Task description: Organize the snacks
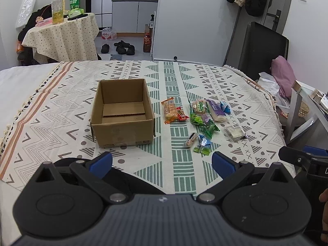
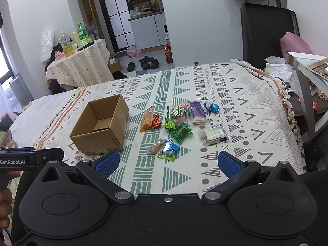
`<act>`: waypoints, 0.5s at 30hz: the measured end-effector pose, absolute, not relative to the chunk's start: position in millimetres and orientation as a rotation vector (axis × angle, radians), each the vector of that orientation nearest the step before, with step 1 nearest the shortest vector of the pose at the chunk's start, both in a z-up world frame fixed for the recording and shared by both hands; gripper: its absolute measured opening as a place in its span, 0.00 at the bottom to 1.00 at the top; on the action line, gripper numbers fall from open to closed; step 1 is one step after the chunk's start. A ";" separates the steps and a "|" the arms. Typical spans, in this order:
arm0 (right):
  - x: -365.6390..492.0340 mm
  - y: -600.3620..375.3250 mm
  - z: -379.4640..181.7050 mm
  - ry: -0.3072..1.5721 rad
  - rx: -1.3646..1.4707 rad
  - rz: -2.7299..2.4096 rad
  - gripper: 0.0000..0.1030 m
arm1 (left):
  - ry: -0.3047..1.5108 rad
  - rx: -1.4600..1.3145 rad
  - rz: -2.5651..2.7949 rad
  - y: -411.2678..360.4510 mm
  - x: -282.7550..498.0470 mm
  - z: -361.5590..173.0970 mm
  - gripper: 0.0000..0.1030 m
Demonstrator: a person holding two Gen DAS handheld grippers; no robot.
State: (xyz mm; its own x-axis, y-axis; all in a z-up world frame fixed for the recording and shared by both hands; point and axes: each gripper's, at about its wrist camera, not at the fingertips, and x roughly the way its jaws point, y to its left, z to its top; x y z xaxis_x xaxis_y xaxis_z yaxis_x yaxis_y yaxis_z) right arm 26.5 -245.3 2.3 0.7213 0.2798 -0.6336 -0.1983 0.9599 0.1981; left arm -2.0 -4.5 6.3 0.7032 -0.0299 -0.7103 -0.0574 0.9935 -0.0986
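An open, empty cardboard box (image 1: 123, 114) (image 2: 100, 126) stands on the patterned cloth (image 1: 174, 170). Right of it lie several wrapped snacks: an orange cracker pack (image 1: 169, 110) (image 2: 147, 119), a red bar (image 1: 181, 113), green packets (image 1: 205, 124) (image 2: 178, 130), a purple pack (image 1: 216, 109) (image 2: 197, 111), a blue packet (image 1: 225, 107) (image 2: 212, 107), a clear-wrapped cake (image 1: 234, 133) (image 2: 213, 134) and small ones in front (image 1: 199, 141) (image 2: 166, 147). My left gripper (image 1: 162, 163) is open and empty, near the table's front edge. My right gripper (image 2: 168, 163) is open and empty, just short of the snacks.
The right gripper's side shows in the left wrist view (image 1: 303, 157); the left gripper's shows in the right wrist view (image 2: 30, 156). A small round table with bottles (image 1: 61, 34) stands behind. A black chair (image 1: 258, 47) and a white shelf (image 2: 311, 78) stand at right.
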 end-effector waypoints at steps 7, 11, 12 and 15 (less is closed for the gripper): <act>24.8 -245.5 4.1 0.714 0.118 0.267 1.00 | 0.789 -0.113 0.011 -7.1 -4.0 8.2 1.00; 23.1 -246.6 6.5 0.709 0.115 0.268 1.00 | 0.785 -0.111 0.007 -8.8 -5.9 10.4 1.00; 22.6 -246.8 6.8 0.707 0.116 0.267 1.00 | 0.784 -0.110 0.006 -9.0 -6.2 11.0 1.00; 22.0 -247.2 8.4 0.704 0.116 0.265 1.00 | 0.782 -0.110 0.005 -9.4 -6.6 12.0 1.00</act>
